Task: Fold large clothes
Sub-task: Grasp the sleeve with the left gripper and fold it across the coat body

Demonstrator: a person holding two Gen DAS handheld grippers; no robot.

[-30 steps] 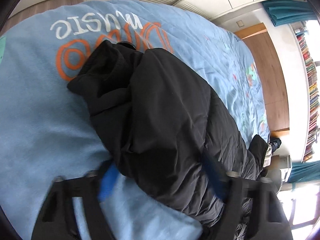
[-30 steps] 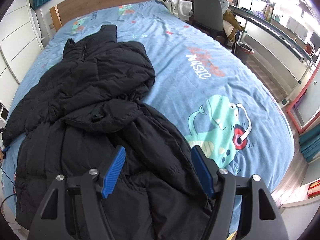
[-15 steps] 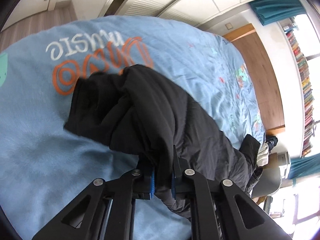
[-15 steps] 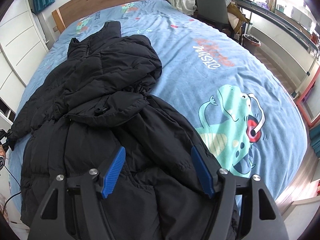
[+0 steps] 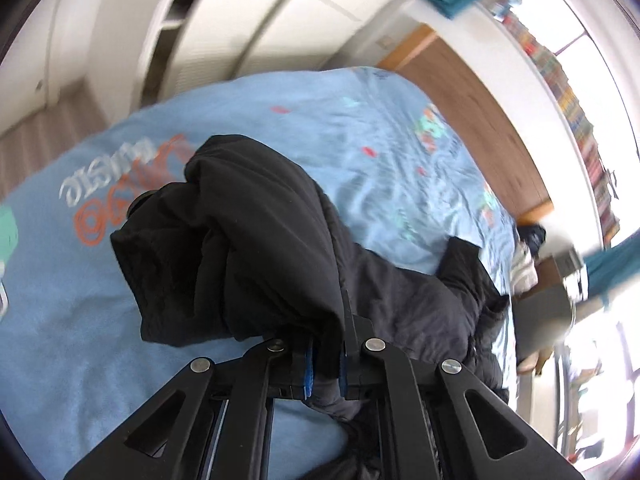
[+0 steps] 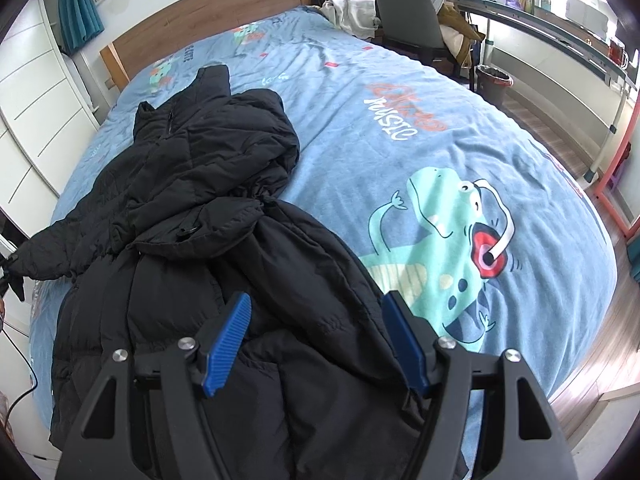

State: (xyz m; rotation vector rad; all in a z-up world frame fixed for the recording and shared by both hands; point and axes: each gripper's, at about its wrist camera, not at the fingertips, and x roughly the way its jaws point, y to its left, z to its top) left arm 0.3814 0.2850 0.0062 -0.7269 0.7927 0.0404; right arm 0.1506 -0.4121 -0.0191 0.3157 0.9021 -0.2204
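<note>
The coat [image 6: 192, 208], a black padded one, is spread over the left half of the right wrist view, on a bed [image 6: 420, 152] covered in blue. At the bottom of that view the right tongs [image 6: 316, 340] are held with their blue pads [image 6: 228, 338] wide apart above the coat's lower part, nothing being gripped between them. Beyond the tongs a folded sleeve or flap is seen lying across the middle of the coat, and the collar is pointed toward the wooden headboard [image 6: 208, 28] at the upper left. A green dinosaur print [image 6: 440, 240] is seen on the cover at right centre, with the word "MUSIC" above it. Farther off, at the top of the frame, a grey chair [image 6: 404, 8] is stood beside the bed, and a bin [image 6: 494, 82] is placed to its right.

In the left wrist view the left tongs [image 5: 325, 364] are closed at bottom centre on a bunched fold of the coat [image 5: 260, 240]. The cloth is lifted into a dark heap in the middle of the frame, with the blue cover visible beneath and around it. The same lettering is seen upside down at the left of that frame, and the headboard [image 5: 472, 120] at the upper right. The far background is blurred.
</note>
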